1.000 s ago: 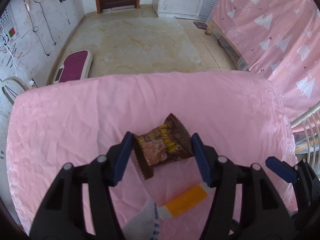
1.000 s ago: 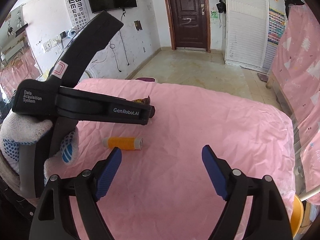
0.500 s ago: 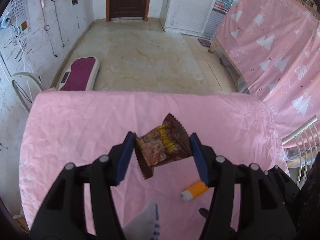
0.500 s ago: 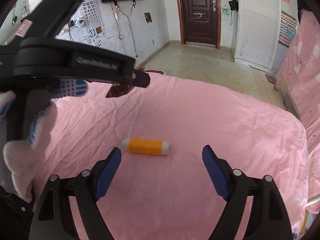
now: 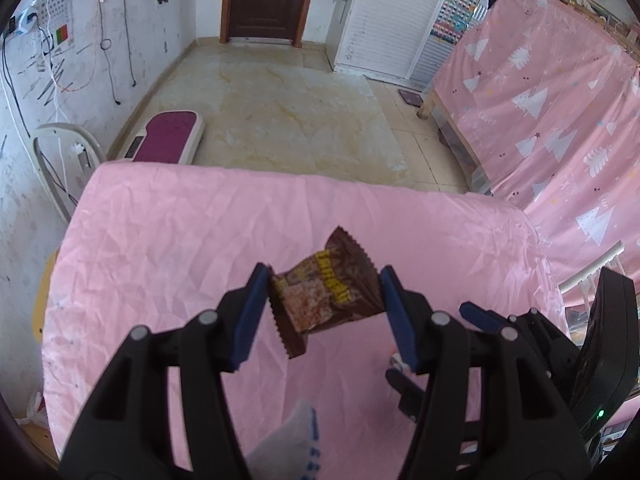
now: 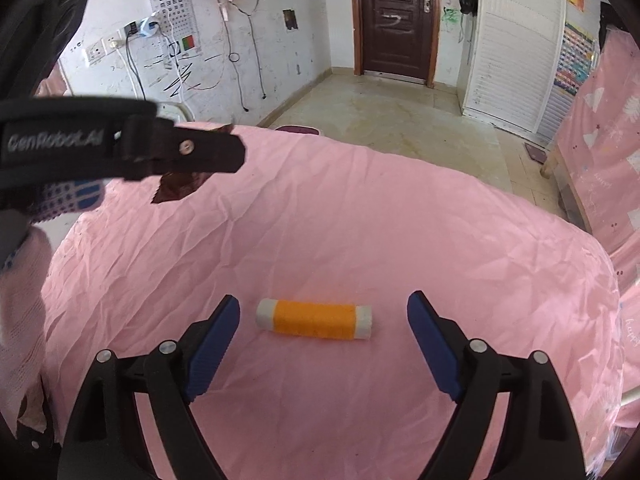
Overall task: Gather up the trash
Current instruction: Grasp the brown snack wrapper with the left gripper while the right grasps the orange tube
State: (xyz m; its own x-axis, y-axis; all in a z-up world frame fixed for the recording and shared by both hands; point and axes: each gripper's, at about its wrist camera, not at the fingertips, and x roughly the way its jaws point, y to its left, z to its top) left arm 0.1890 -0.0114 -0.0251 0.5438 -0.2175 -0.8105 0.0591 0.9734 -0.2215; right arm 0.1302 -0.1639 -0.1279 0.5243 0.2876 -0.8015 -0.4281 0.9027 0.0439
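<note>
Orange spool (image 6: 315, 319), frame bottom centre, lying on pink table (image 6: 360, 220) | right hand-held gripper (image 6: 324, 328) opening, straddling it untouched | looking light, stiff, prone to rolling; taking it across the middle | left hand-held gripper (image 5: 324, 300) pinching crinkly snack wrapper (image 5: 326, 294).

table w/ wrinkled pink cloth (image 6: 360, 216); orange thread spool w/ white ends (image 6: 315, 319) lies flat on its side directly on cloth.

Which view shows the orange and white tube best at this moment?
The right wrist view. The orange and white tube lies whole and unobstructed on the pink sheet, between the opening fingers of the right gripper, untouched. In the left wrist view only a pale sliver of it peeks out behind a finger.
</note>
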